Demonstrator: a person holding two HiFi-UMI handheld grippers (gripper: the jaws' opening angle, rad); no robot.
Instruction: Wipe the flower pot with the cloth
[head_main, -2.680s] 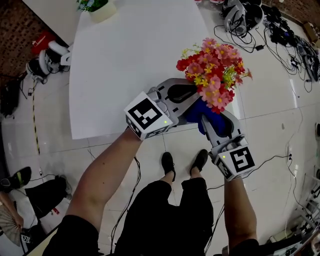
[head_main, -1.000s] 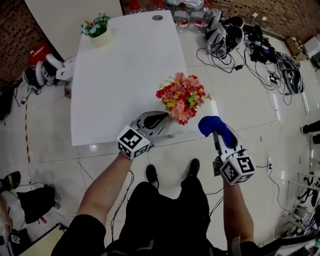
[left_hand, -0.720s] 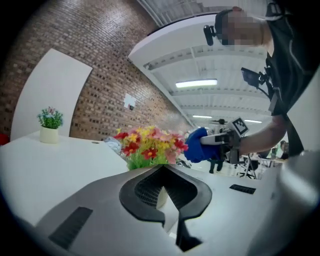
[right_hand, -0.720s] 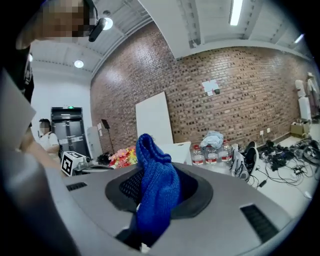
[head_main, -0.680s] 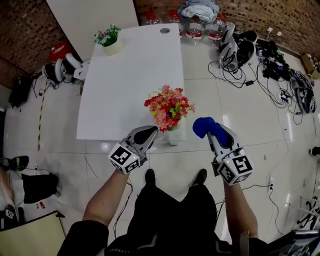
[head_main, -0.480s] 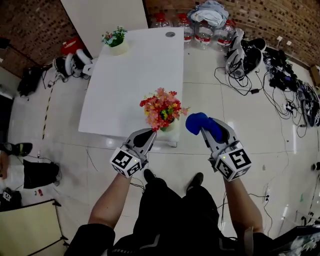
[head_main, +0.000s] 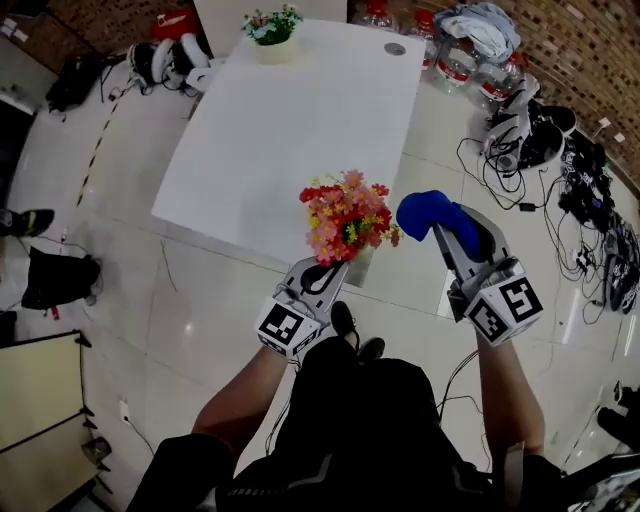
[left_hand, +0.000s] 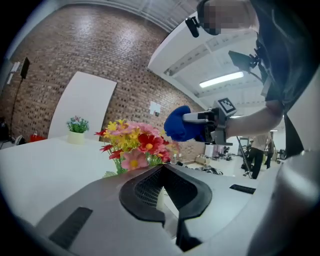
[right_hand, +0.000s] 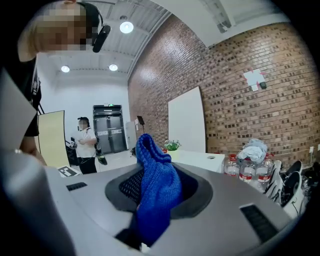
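Pulled rightward off the flower pot (head_main: 359, 265), the cloth (head_main: 420, 212) is clamped by the right gripper (head_main: 450, 228); the pot is pinched by the left gripper (head_main: 326, 272).

rough knit cloth (right_hand: 154, 192), glossy floor (head_main: 190, 300)

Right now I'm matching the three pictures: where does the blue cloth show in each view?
Head view: blue cloth right of centre, beside the flower pot.
Left gripper view: centre, just right of the blooms.
Right gripper view: dead centre, between the jaws.
Shared landmark: the small potted plant at the white table's far end.
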